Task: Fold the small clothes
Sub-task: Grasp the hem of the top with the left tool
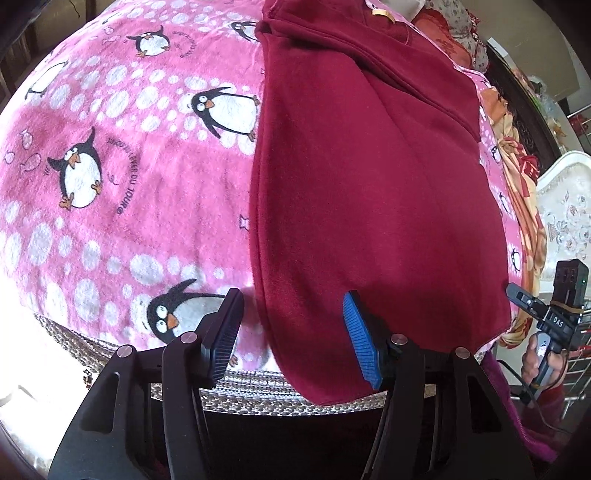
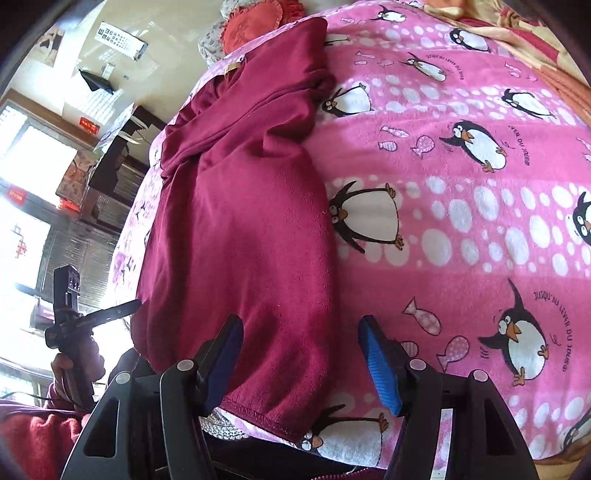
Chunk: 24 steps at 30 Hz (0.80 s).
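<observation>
A dark red garment [image 1: 369, 184] lies folded lengthwise on a pink penguin blanket [image 1: 129, 166], its hem at the near bed edge. My left gripper [image 1: 291, 339] is open at the hem's left corner, the blue pad [image 1: 360, 339] over the cloth, the other pad on the blanket. In the right wrist view the garment [image 2: 240, 221] runs away from me. My right gripper [image 2: 303, 369] is open over the hem's right corner. Each gripper shows in the other's view, the right one [image 1: 532, 302] at the far right, the left one [image 2: 110, 314] at the left.
The blanket [image 2: 461, 221] covers the bed on both sides of the garment. A woven mat edge [image 1: 258, 395] shows under the blanket at the near edge. Pillows [image 2: 251, 26] and an orange floral quilt [image 1: 524, 206] lie at the bed's far side. A white headboard [image 1: 565, 206] stands at the right.
</observation>
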Tool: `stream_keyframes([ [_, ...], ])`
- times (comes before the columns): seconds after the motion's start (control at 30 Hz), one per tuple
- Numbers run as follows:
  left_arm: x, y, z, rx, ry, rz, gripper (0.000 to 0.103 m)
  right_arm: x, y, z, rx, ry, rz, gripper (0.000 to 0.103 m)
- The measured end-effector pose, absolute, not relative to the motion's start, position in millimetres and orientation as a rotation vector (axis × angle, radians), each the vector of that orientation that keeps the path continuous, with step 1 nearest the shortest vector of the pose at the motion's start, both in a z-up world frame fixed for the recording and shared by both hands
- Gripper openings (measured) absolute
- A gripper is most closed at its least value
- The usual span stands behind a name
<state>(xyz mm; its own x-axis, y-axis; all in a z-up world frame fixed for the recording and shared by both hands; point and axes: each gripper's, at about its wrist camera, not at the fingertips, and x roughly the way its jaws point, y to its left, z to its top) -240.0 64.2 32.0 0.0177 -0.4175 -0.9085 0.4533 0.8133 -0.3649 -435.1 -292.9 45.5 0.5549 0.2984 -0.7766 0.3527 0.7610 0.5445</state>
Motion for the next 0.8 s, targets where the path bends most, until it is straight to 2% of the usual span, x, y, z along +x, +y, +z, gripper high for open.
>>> stream_keyframes([
  [0.23, -239, 54, 31, 0.025, 1.422, -0.736, 0.056, -433, -294, 43, 0.760, 0.978, -0.001, 0.062],
  [0.3, -238, 55, 28, -0.012, 1.428, -0.748, 0.065, -433, -294, 42, 0.753, 0.968, 0.010, 0.062],
  [0.33, -238, 57, 28, -0.037, 1.428, -0.766, 0.075, -433, -293, 41, 0.749, 0.964, 0.013, 0.062],
  [0.37, -238, 56, 28, -0.050, 1.427, -0.779, 0.079, -433, -292, 41, 0.743, 0.962, 0.015, 0.063],
  [0.53, -243, 43, 30, 0.030, 1.416, -0.784, 0.079, -433, -287, 42, 0.710, 0.955, 0.023, 0.063],
  [0.57, -245, 41, 31, 0.059, 1.411, -0.788, 0.077, -433, -285, 41, 0.704, 0.954, 0.023, 0.063],
  [0.6, -247, 38, 33, 0.097, 1.400, -0.789, 0.070, -432, -282, 41, 0.697, 0.953, 0.026, 0.061],
  [0.67, -250, 37, 34, 0.139, 1.387, -0.784, 0.016, -430, -273, 45, 0.608, 0.976, 0.016, 0.048],
  [0.7, -248, 39, 33, 0.120, 1.400, -0.792, 0.010, -430, -272, 48, 0.581, 0.977, 0.012, 0.034],
  [0.77, -245, 43, 35, 0.087, 1.408, -0.801, 0.009, -431, -276, 53, 0.648, 0.938, 0.073, 0.008],
  [0.8, -244, 45, 39, 0.083, 1.398, -0.809, 0.009, -431, -277, 59, 0.673, 0.912, 0.101, 0.008],
])
